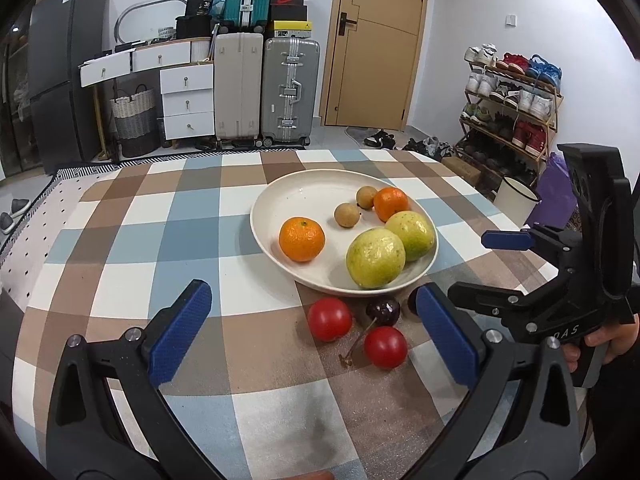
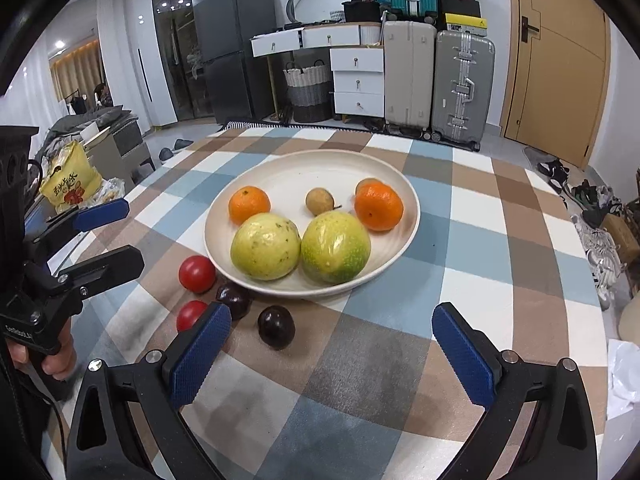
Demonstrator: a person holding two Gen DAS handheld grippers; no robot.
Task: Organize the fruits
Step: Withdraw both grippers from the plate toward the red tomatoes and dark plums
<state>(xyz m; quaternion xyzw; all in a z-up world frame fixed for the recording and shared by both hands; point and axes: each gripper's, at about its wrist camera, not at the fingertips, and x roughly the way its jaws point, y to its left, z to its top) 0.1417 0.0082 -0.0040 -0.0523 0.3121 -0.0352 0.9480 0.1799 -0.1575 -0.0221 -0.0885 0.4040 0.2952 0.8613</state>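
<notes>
Blue-padded jaws of the left gripper (image 1: 314, 334) and right gripper (image 2: 332, 354) stand wide apart, holding nothing. Two red tomatoes (image 1: 329, 319) and two dark cherries (image 2: 276, 327) lie on the checked tablecloth (image 2: 460, 240), just beside the white plate (image 2: 316, 168) carrying oranges (image 2: 378, 206), green fruits (image 2: 335, 247) and longans (image 2: 319, 201).
</notes>
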